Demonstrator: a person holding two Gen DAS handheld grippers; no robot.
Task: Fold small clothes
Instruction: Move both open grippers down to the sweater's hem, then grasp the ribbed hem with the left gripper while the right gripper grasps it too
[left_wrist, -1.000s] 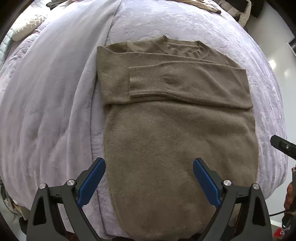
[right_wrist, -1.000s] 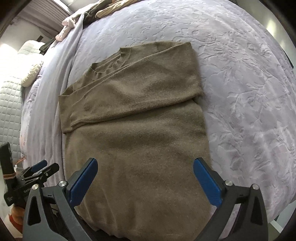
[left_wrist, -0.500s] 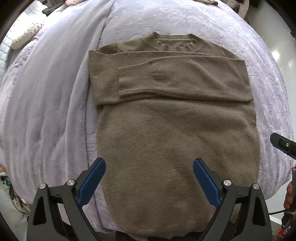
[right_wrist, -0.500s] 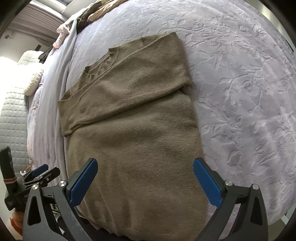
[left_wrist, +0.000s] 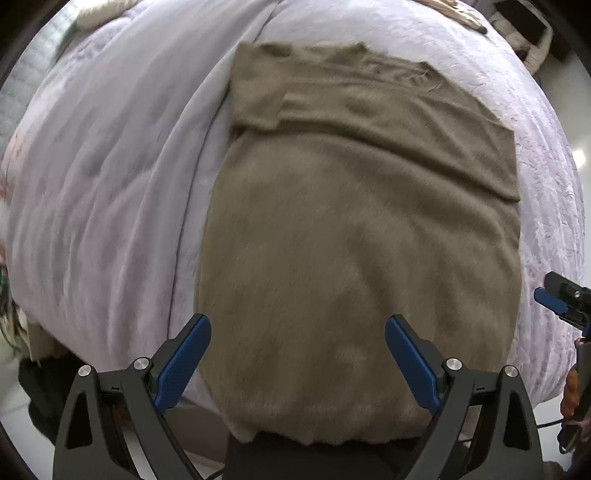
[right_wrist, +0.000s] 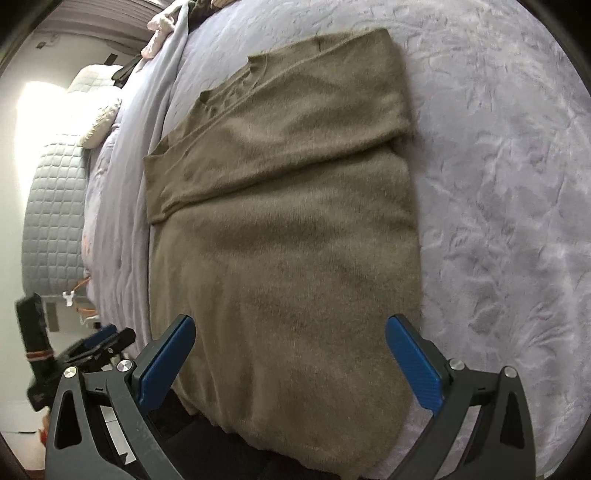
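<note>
An olive-brown knit sweater (left_wrist: 354, 251) lies flat on the bed, neck away from me, both sleeves folded across its chest. Its hem hangs over the near bed edge. My left gripper (left_wrist: 297, 356) is open and empty, hovering over the hem end. My right gripper (right_wrist: 291, 360) is open and empty over the sweater (right_wrist: 288, 236) near its hem, on the right side. Each gripper shows at the edge of the other's view: the right gripper at the left wrist view's right edge (left_wrist: 565, 301), the left gripper low left in the right wrist view (right_wrist: 99, 347).
The bed has a lilac embossed cover (right_wrist: 498, 184) and a smoother lavender blanket (left_wrist: 103, 177) left of the sweater. Pillows and a quilted headboard (right_wrist: 55, 206) lie far left. Other clothes (right_wrist: 166, 26) are piled at the far end. The floor (left_wrist: 22, 410) shows below the bed edge.
Both grippers have moved back and down toward the sweater's hem, so the hem edge and floor now show. Both stay open; the sweater has not moved.
</note>
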